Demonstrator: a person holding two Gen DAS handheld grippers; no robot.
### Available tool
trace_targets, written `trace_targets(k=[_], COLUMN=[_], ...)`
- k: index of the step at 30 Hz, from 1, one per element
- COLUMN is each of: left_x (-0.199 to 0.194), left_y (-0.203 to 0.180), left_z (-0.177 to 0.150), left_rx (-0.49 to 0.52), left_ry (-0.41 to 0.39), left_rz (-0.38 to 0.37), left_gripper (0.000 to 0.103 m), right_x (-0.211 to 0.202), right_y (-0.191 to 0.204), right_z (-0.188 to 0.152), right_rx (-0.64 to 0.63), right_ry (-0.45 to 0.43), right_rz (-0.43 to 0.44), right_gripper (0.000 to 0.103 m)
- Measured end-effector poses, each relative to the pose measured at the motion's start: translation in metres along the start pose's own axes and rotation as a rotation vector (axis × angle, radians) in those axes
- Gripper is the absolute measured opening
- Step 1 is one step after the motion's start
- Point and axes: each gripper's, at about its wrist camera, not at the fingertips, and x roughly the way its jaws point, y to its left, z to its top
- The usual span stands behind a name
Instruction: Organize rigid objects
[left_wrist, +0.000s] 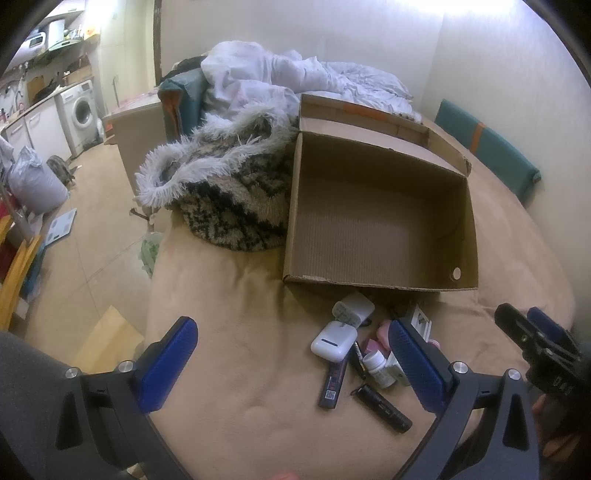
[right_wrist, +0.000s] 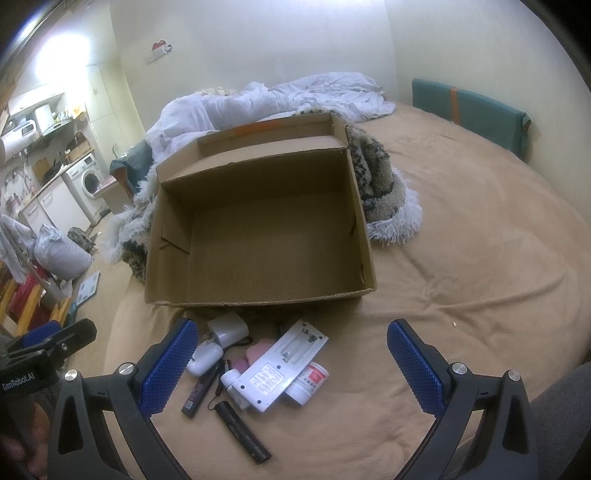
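Two wide-open grippers — left (left_wrist: 291, 363); right (right_wrist: 290, 363) — just above the clutter (right_wrist: 258, 373) before the cardboard box (right_wrist: 258, 229)

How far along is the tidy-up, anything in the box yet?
Nothing done yet: the cardboard box is empty. In hand: nothing; the left gripper and right gripper are both open, hovering over the pile. Left: everything, still on the bed in front of the box, including the earbud case, charger plug, black flashlight, white battery charger, small white bottle and red-labelled jar.
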Motion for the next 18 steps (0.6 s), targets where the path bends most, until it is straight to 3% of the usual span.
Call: trace_targets(k=[18], left_x=[0.0003], left_y=[-0.0003], left_z=[0.0003], left_rx=[-0.001], left_ry=[0.002], left_rz=[0.002], left_gripper=[0.103], right_x=[0.0012], right_y=[0.0002], right_z=[-0.0008], right_rx=[0.003], right_ry=[0.003], right_rz=[-0.002], right_gripper=[0.103])
